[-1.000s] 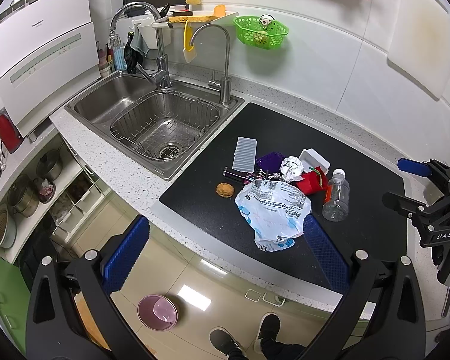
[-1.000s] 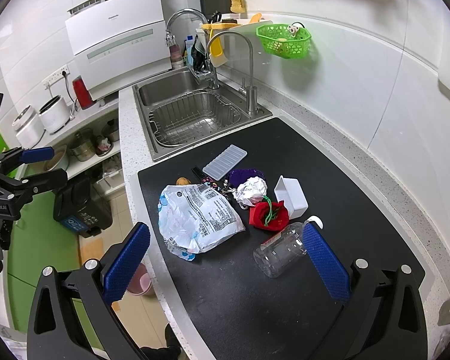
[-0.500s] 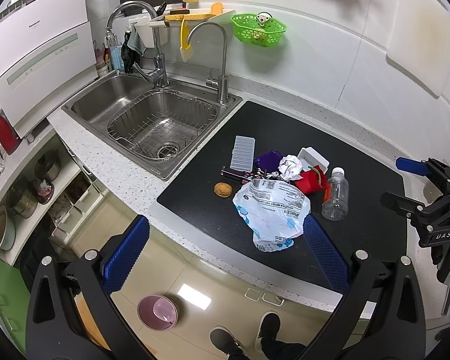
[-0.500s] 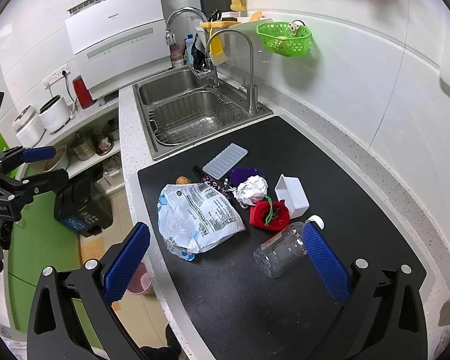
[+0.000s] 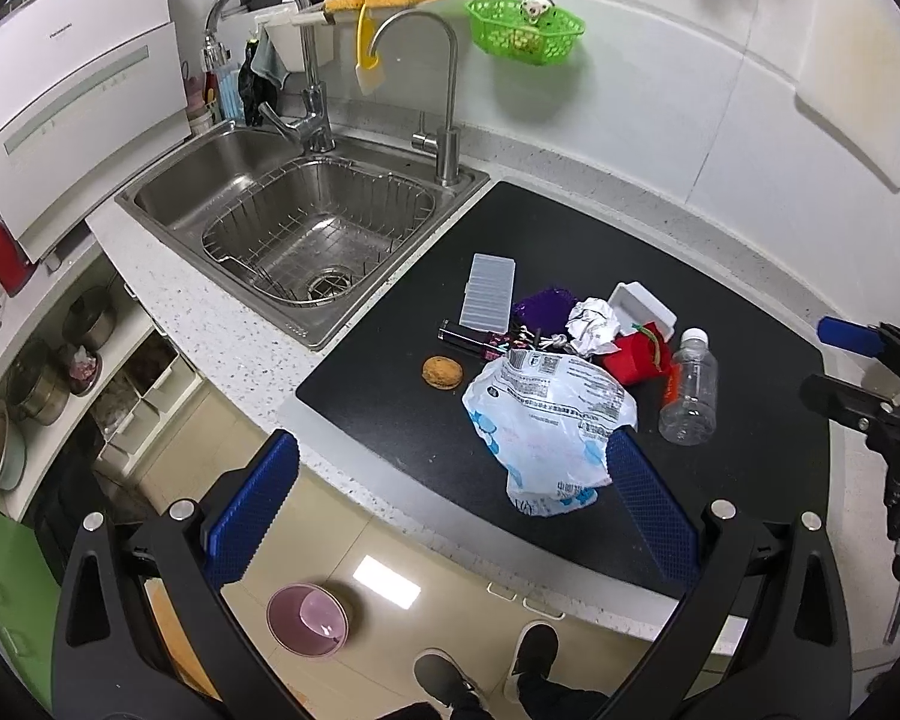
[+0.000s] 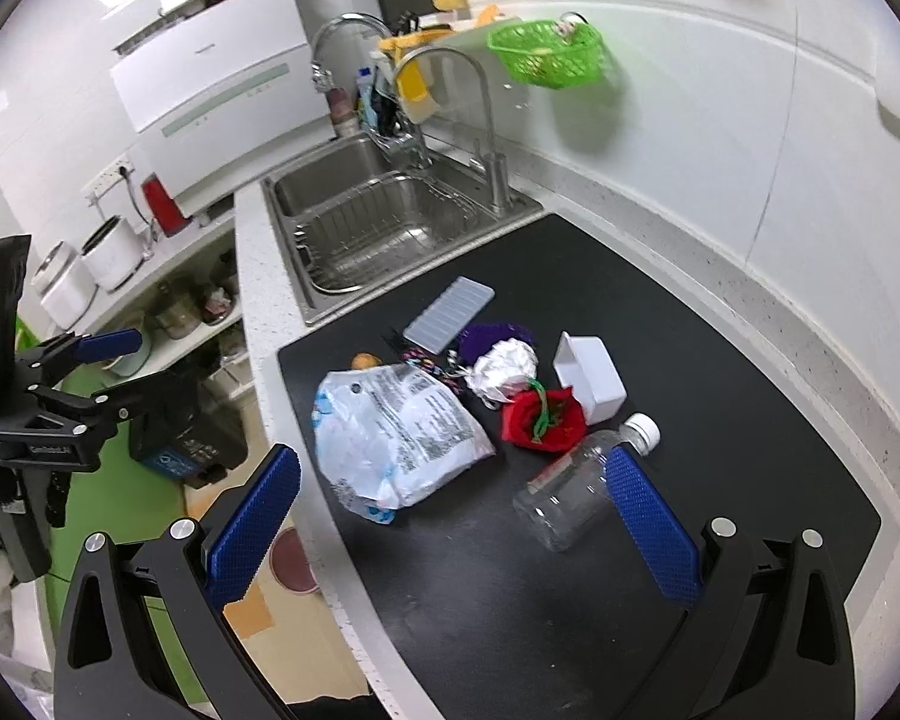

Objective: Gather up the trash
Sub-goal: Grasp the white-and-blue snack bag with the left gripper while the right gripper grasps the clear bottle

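Black counter mat [image 5: 570,228] strewn with trash: plastic bag [image 5: 546,420], bottle [image 5: 690,387].

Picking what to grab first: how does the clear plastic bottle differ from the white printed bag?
The bottle is rigid, see-through and lies on its side with its white cap on; the bag is soft, crumpled, opaque and printed with text. The bag covers more of the mat than the bottle does. Both rest on the mat, and neither is gripped.
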Available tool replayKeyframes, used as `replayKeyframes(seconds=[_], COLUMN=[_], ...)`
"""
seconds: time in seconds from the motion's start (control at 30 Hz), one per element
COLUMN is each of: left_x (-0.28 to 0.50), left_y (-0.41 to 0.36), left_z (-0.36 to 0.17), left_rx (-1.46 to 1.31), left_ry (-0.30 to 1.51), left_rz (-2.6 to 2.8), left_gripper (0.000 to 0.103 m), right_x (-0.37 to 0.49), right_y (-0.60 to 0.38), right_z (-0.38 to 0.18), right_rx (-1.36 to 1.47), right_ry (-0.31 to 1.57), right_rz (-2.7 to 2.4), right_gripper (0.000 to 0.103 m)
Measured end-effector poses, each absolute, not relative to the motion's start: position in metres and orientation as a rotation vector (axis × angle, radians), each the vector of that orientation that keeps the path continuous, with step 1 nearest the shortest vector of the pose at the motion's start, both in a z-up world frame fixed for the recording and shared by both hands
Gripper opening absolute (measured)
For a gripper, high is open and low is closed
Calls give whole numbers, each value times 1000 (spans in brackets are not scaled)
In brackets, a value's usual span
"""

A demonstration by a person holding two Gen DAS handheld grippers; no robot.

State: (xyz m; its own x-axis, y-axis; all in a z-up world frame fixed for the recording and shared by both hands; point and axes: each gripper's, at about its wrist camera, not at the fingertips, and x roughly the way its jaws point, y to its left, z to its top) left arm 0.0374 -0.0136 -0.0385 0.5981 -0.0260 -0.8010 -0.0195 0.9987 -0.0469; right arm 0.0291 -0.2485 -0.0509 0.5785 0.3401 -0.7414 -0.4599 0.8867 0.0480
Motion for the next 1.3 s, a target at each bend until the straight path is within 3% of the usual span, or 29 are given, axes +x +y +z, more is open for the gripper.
replayKeyframes(seconds=[0.67, 0.73, 0.97, 1.13, 1.17, 1.3], left_x=[121, 125, 134, 135, 134, 132], left_y=[-28, -28, -31, -29, -29, -28], left_z=[-161, -169, -189, -184, -180, -163], left_rx=[-211, -223, -260, -294, -297, -294], left_ry=[1161, 1181, 1232, 1203, 1191, 1146], left_rz=[-40, -40, -70, -103, -108, -119], left_gripper=[100, 92, 44, 20, 10, 6], right_x=[66, 69, 81, 85, 86, 90], right_y=[-272, -275, -281, -281, -281, -282], right_z=[-90, -94, -106, -113, -114, -118], right_rx=[-192, -191, -187, -174, -170, -150], right_ry=[911, 917, 948, 968, 973, 989], right_rz=[382, 378, 367, 362, 359, 341], right_gripper=[98, 98, 98, 98, 98, 98])
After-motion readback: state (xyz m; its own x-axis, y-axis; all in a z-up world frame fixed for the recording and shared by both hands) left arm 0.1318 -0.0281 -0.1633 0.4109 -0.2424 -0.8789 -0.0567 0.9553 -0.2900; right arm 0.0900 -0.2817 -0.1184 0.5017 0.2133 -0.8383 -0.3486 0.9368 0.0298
